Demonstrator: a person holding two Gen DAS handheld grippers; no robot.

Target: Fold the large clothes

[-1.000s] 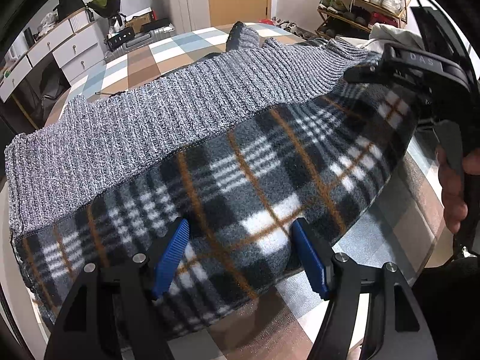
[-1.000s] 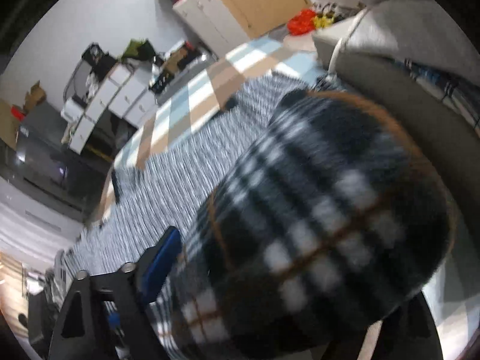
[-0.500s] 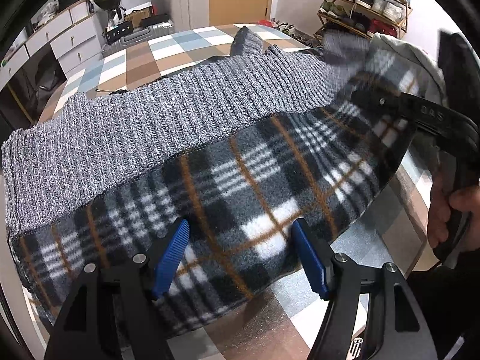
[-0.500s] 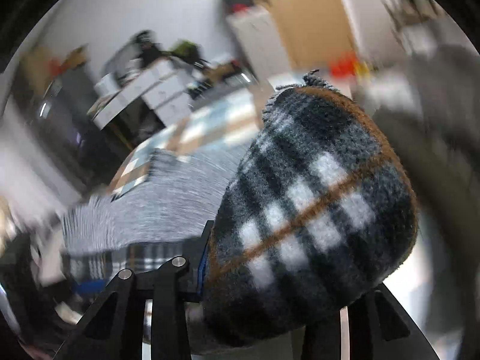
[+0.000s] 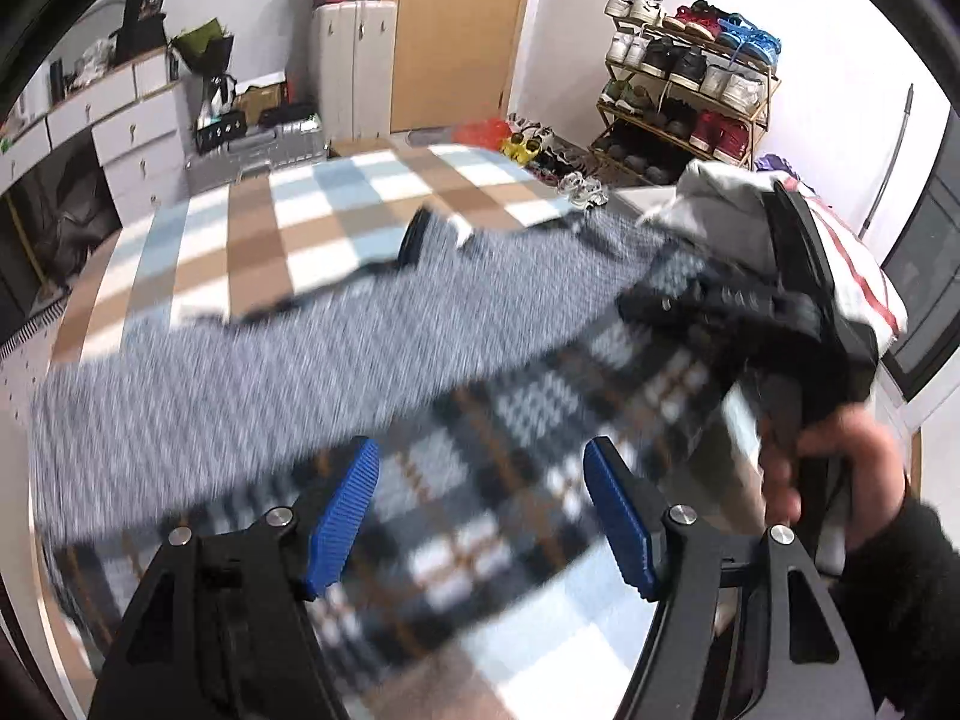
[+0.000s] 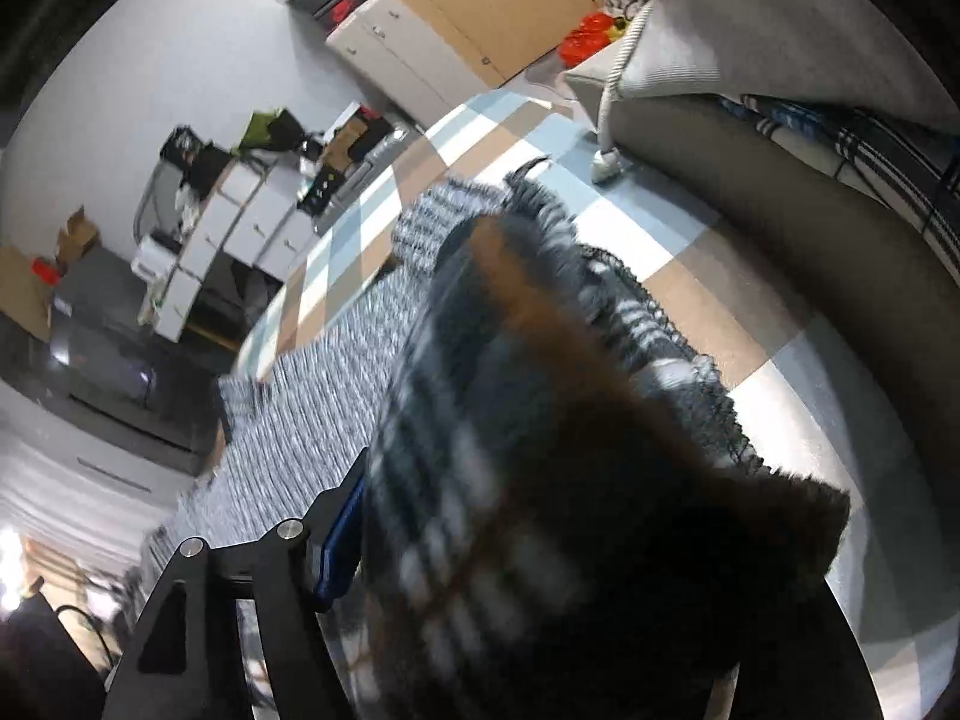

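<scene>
Your garment (image 5: 372, 372), grey knit over plaid fleece, sprawls across the checked tabletop (image 5: 312, 210); shoe rack (image 5: 684, 78) at 1 o'clock, drawers (image 5: 120, 126) at 10. Left gripper (image 5: 480, 510) hangs open, empty. Right gripper's (image 6: 540, 540) jaws are opening around plaid.

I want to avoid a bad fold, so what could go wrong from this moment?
The right gripper is opening with the plaid fabric between its fingers, so that corner may slip out. The left gripper stands open above the garment and holds nothing, so the near edge may drag. The pile of clothes nearby could snag it.
</scene>
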